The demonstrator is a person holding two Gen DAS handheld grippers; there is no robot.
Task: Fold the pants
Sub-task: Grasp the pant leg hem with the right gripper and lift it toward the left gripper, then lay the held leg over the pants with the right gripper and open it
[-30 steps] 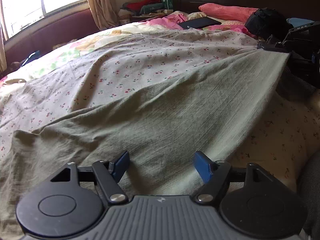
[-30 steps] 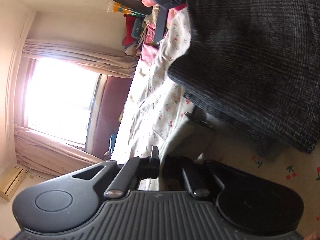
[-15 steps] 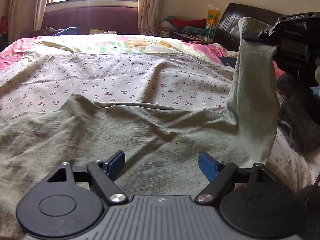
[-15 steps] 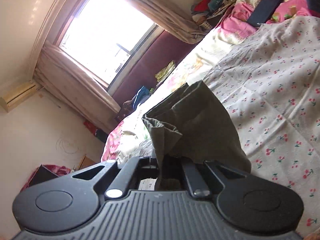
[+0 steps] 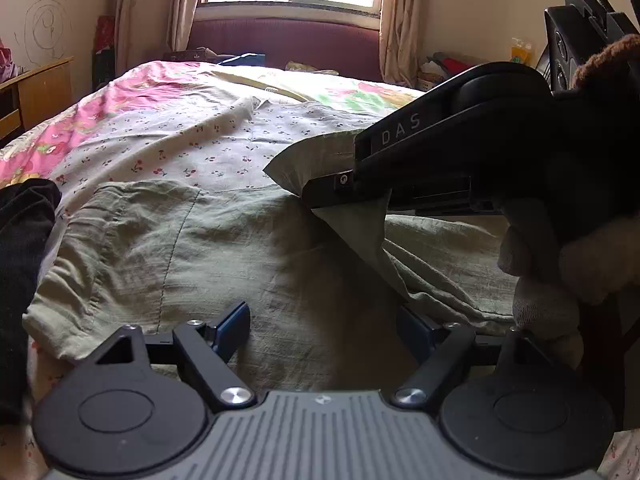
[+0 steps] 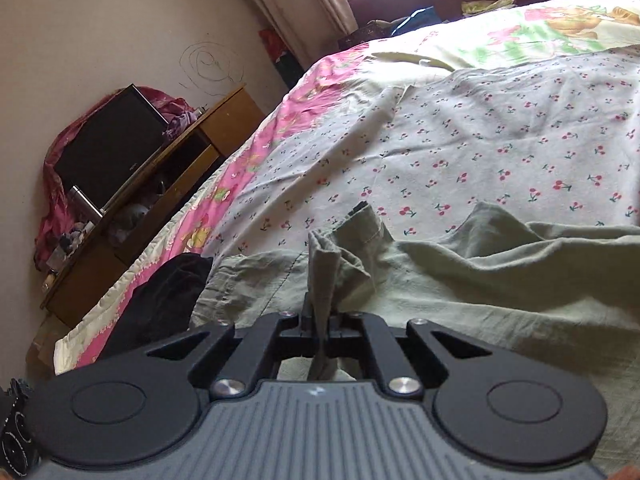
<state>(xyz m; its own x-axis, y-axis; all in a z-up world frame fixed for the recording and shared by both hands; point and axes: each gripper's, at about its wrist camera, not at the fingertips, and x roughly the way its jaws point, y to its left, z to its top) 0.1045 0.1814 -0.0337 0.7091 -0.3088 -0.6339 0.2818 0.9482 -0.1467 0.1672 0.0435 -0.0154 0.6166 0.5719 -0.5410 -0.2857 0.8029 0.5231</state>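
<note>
Olive green pants [image 5: 192, 248] lie spread on the cherry-print bedsheet [image 5: 192, 140]. My left gripper [image 5: 326, 326] is open, its blue fingertips [image 5: 234, 326] resting low over the pants fabric. My right gripper [image 6: 322, 322] is shut on a pinched hem of the pants [image 6: 332, 264]. In the left wrist view the right gripper [image 5: 460, 152] holds that leg end [image 5: 316, 160] lifted above the rest of the pants, folded over toward the waist side.
A dark garment [image 5: 20, 264] lies at the bed's left edge, also in the right wrist view [image 6: 160, 300]. A wooden cabinet with a black speaker [image 6: 108, 148] stands left of the bed. A window and maroon bench [image 5: 288, 44] are at the far end.
My right gripper has carried the pant leg end up and across to the left, over the spread pants. The left gripper's view has swung left; its jaws stay open.
</note>
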